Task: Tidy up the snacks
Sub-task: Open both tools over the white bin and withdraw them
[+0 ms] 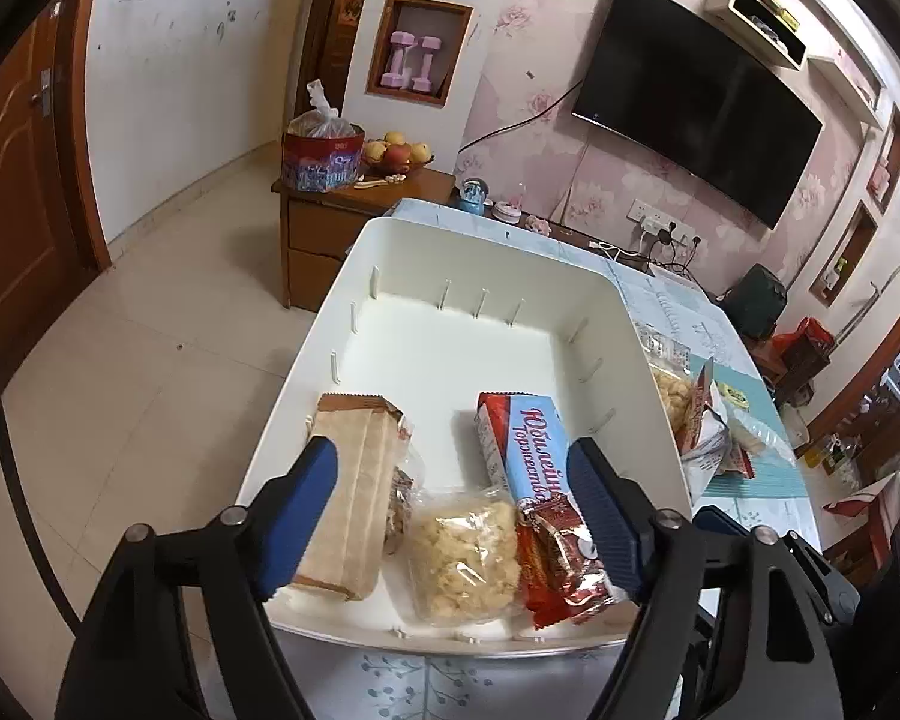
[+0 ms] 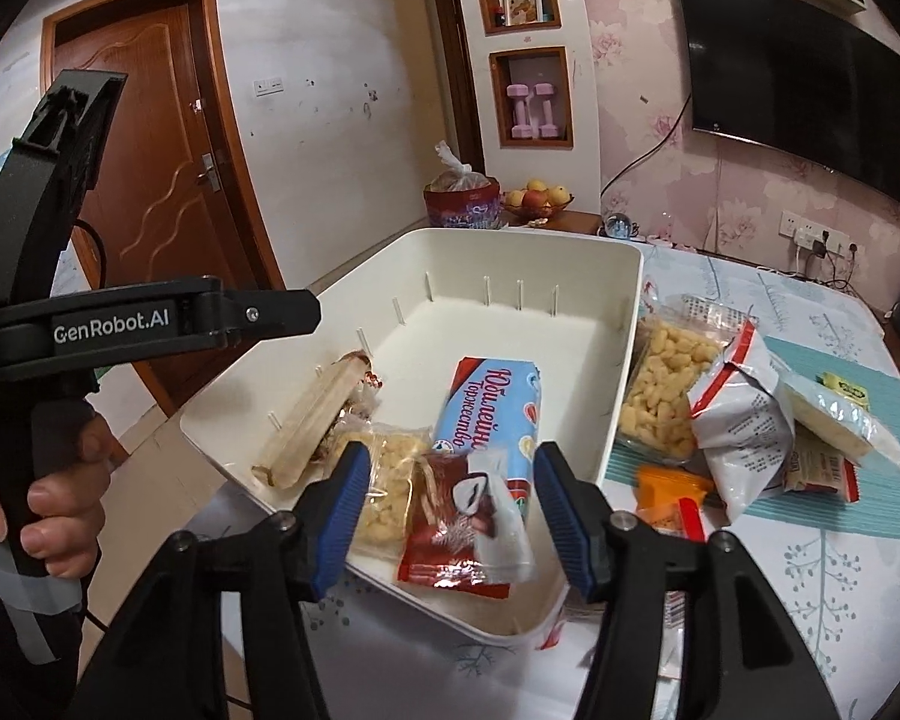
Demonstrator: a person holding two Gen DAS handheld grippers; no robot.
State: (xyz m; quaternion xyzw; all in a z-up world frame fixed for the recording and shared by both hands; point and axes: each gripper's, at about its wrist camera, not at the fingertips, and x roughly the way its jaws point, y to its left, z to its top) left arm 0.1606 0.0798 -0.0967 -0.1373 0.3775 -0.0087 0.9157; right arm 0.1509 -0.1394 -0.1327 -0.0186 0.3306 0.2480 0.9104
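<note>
A white bin (image 1: 498,240) (image 2: 624,324) stands on the table. In it lie a brown paper packet (image 1: 354,492) (image 2: 312,426), a clear bag of pale puffs (image 1: 465,558) (image 2: 384,480), a blue and red biscuit pack (image 1: 525,450) (image 2: 489,414) and a red wrapper (image 1: 564,558) (image 2: 462,522). My left gripper (image 1: 450,516) is open above the bin's near end, holding nothing. My right gripper (image 2: 450,510) is open over the red wrapper, its fingers apart from it. The left gripper's body (image 2: 114,324) shows at the left of the right wrist view.
Loose snacks lie on the table right of the bin: a clear bag of puffs (image 2: 666,396) (image 1: 672,396), a white and red bag (image 2: 744,414), an orange packet (image 2: 672,498) and a pale packet (image 2: 840,426). A wooden cabinet (image 1: 330,228) with fruit stands beyond.
</note>
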